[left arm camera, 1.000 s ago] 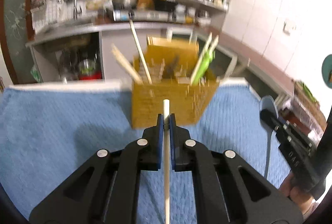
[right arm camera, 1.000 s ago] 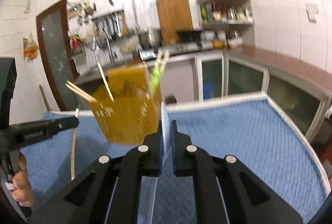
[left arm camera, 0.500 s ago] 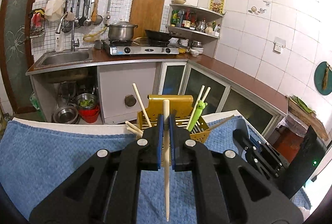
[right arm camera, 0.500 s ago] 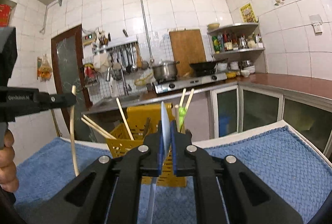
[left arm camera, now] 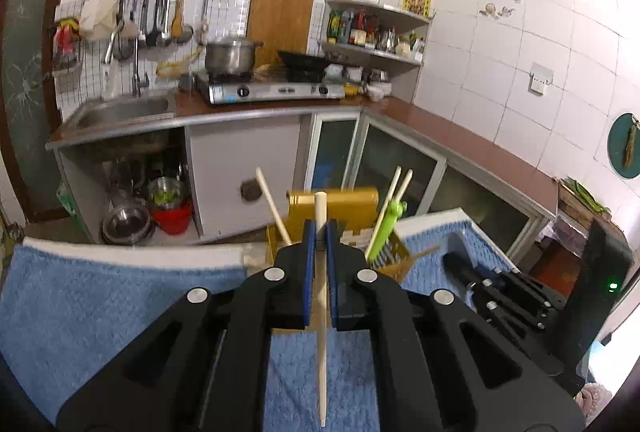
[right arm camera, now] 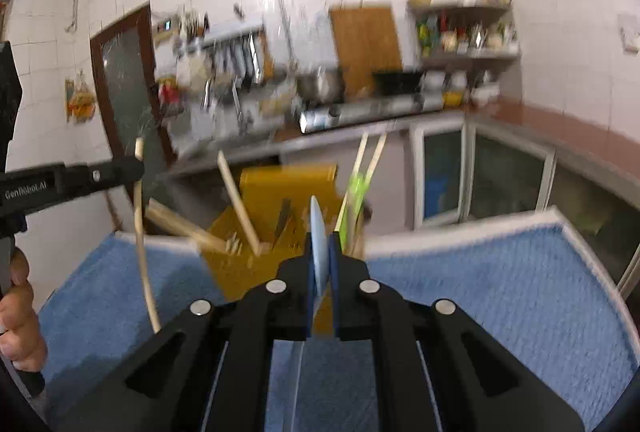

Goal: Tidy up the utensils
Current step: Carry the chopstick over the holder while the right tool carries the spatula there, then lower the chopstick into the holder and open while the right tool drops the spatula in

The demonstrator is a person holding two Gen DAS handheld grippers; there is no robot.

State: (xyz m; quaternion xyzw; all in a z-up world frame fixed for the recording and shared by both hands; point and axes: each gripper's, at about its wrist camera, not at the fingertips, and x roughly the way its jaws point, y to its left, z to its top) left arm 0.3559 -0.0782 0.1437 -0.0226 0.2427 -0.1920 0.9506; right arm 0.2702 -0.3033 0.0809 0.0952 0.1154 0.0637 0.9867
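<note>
My left gripper is shut on a pale wooden chopstick that stands upright between its blue pads. It hangs above and in front of the yellow utensil holder. The holder carries other chopsticks and a green utensil. My right gripper is shut on a pale blue spoon held edge-on, close in front of the holder. In the right wrist view the left gripper shows at the left, its chopstick hanging down. The right gripper appears at the right of the left wrist view.
The holder stands on a blue towel that covers the table, also seen as the blue towel. Behind runs a kitchen counter with a sink, a stove and a pot. A hand grips the left tool.
Both grippers have risen, each still gripping its utensil. In the left wrist view the holder has dropped lower and shrunk. In the right wrist view the holder now sits closer.
</note>
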